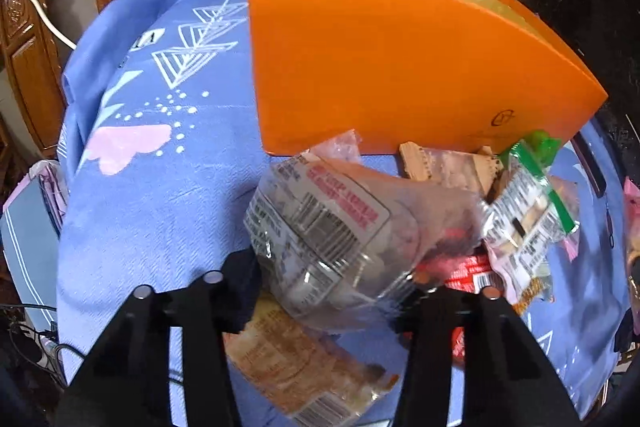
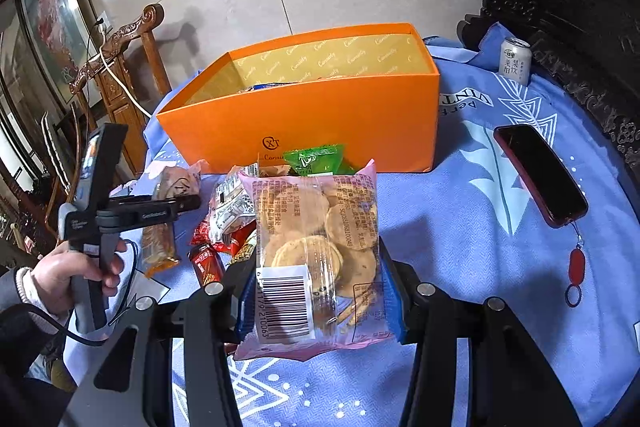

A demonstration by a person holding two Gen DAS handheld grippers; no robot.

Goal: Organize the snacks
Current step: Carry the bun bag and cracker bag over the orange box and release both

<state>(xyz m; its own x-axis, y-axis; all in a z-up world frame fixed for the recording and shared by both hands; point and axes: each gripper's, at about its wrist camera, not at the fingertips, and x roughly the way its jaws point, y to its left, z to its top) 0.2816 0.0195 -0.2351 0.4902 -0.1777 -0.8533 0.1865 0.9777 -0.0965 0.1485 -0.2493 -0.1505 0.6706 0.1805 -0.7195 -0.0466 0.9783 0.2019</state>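
My left gripper is shut on a clear snack packet with a white printed label, held just above the blue tablecloth. Under it lies an orange-brown packet. Beyond are a wafer packet, a green-striped packet and a red one. The open orange box stands behind them. My right gripper is shut on a pink-edged cookie packet, in front of the orange box. The left gripper shows at the left, over the snack pile.
A red phone with a strap and a white can lie on the tablecloth to the right. A carved wooden chair stands at the left edge, dark carved furniture at the right. A person's hand grips the left handle.
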